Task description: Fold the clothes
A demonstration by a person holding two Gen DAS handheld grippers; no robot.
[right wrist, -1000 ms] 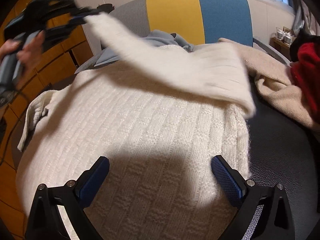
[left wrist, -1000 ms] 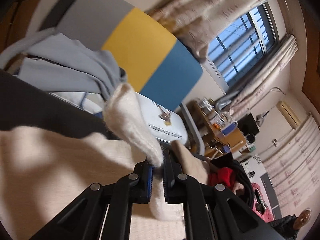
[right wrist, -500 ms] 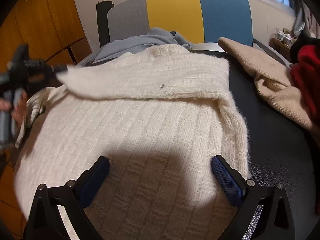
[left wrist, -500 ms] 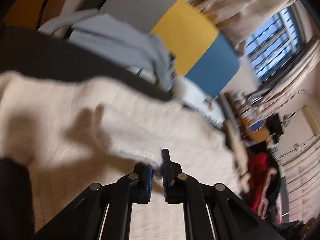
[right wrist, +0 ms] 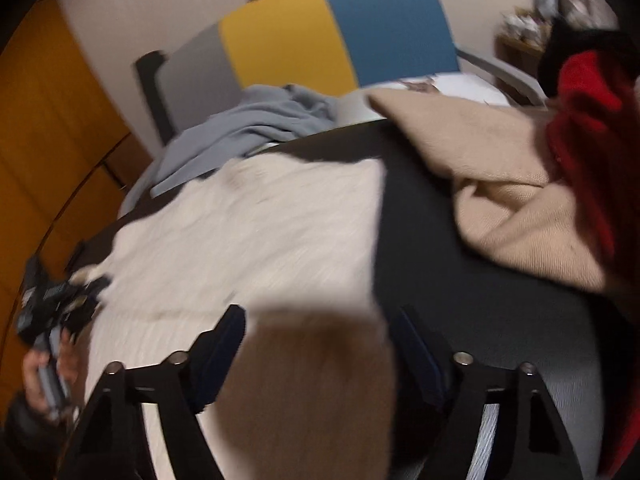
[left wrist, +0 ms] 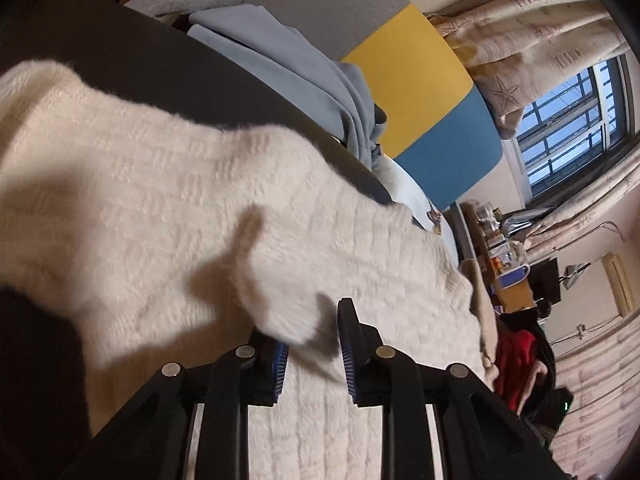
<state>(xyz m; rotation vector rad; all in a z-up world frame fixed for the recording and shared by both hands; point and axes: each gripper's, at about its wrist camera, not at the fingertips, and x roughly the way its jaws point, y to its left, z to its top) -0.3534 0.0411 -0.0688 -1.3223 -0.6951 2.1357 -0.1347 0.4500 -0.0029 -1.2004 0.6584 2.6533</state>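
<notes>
Sweater: cream knit sweater (left wrist: 168, 184) lies spread flat on the dark worktop (right wrist: 472, 280), body up, so that its parts can be laid over it one at a time.
Sleeve: cuff end of the sleeve (left wrist: 280, 312) rests across the sweater body, brought inward to narrow the garment before the next fold.
Left gripper (left wrist: 312, 344): fingers opening; the cuff lies between them, against the left pad only, no longer pinched, judged a release onto the body.
Right gripper (right wrist: 320, 352): fingers closing, wide apart, straddling the near right edge of the sweater; the blurred view shows no pad pressing, so nothing is gripped yet.
Position of right gripper: set at the near hem, probably to take that edge for the following fold.
Waiting clothes: beige garment (right wrist: 500, 184) and red garment (right wrist: 588, 128) lie at the right, a grey-blue garment (right wrist: 248, 124) at the far edge, kept off the folding area.
Backdrop: grey, yellow and blue headboard (right wrist: 332, 28) stands beyond the worktop.
</notes>
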